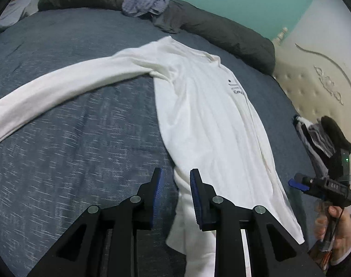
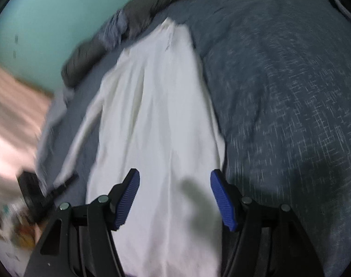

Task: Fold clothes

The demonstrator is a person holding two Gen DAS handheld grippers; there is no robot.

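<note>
White long-sleeved shirt lay flat on blue-grey bedspread, one sleeve stretched toward nine o'clock. Left gripper hovered over hem, narrowly parted, gripping nothing. Right gripper hung above shirt body, jaws wide, empty. Dark pillow at twelve o'clock.
</note>
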